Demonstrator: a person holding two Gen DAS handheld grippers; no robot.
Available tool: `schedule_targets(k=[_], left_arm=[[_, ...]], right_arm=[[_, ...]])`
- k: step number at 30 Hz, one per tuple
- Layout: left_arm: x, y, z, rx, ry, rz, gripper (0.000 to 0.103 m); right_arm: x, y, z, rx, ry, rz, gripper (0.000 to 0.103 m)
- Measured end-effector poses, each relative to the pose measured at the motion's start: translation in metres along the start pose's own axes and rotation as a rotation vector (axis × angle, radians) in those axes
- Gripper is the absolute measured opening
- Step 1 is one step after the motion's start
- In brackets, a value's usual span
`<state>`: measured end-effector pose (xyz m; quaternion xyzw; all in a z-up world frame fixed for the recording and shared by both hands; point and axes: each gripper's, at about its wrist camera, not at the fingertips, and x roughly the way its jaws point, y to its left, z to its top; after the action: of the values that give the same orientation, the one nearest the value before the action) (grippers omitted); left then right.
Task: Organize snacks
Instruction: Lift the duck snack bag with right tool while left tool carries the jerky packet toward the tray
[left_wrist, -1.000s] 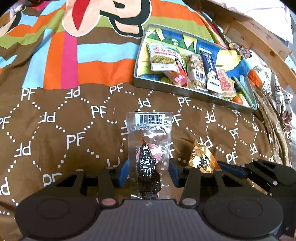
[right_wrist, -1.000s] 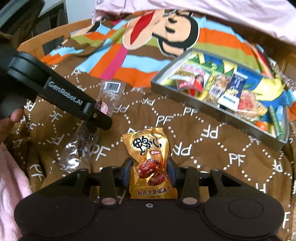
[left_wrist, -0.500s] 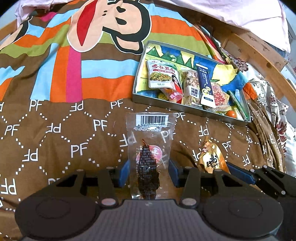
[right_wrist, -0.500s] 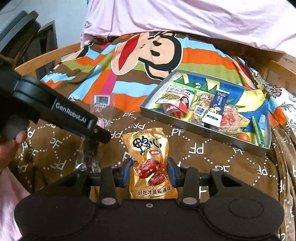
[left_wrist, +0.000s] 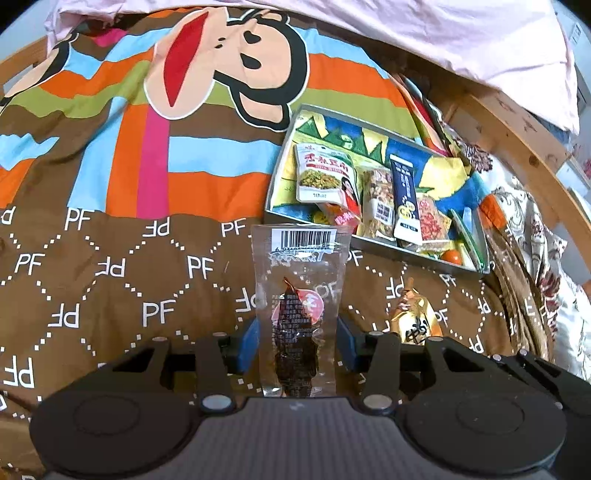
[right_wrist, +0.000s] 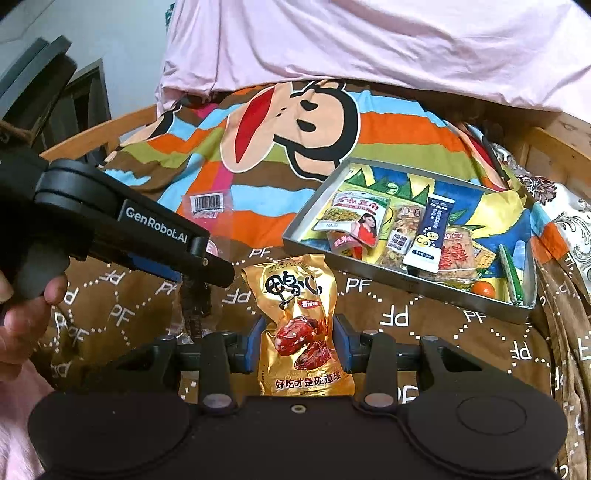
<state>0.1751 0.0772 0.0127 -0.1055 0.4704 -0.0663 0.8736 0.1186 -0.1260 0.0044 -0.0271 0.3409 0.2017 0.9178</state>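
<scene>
My left gripper (left_wrist: 298, 341) is shut on a clear snack packet (left_wrist: 299, 295) with a barcode and a dark strip inside, held upright above the bedspread. My right gripper (right_wrist: 298, 341) is shut on a gold snack packet (right_wrist: 297, 317) with black characters. The gold packet also shows in the left wrist view (left_wrist: 415, 319), and the clear packet's barcode end in the right wrist view (right_wrist: 207, 205). The grey metal tray (left_wrist: 380, 245) lies ahead to the right and holds several snack packets; it also shows in the right wrist view (right_wrist: 406, 280).
A brown and striped cartoon bedspread (left_wrist: 110, 258) covers the bed. A pink pillow (right_wrist: 369, 48) lies at the far end. A wooden bed frame (left_wrist: 517, 140) runs along the right. The left gripper's body (right_wrist: 122, 232) crosses the left of the right wrist view.
Both grippers have risen with their packets, so more of the bedspread and the pillow shows and the tray looks farther off. Both grips are unchanged.
</scene>
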Motion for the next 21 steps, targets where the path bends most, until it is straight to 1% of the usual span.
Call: schedule_targets(k=[7,13,17,21], left_arm=[[-0.01,0.002,0.005,-0.011,-0.053,0.001,0.05],[-0.004,0.015,0.003,-0.045,-0.039,-0.001,0.05],[0.001,0.018,0.003,-0.049,-0.041,0.001,0.05],[0.006,0.019,0.004,-0.051,-0.038,-0.017,0.05]], right_arm=[[-0.003,-0.011,0.001,0.015,-0.028,-0.014,0.042],[0.002,-0.03,-0.003,0.058,-0.023,-0.029,0.042],[0.002,-0.038,-0.004,0.06,-0.035,-0.031,0.042],[0.004,-0.05,0.0,0.055,-0.044,-0.031,0.042]])
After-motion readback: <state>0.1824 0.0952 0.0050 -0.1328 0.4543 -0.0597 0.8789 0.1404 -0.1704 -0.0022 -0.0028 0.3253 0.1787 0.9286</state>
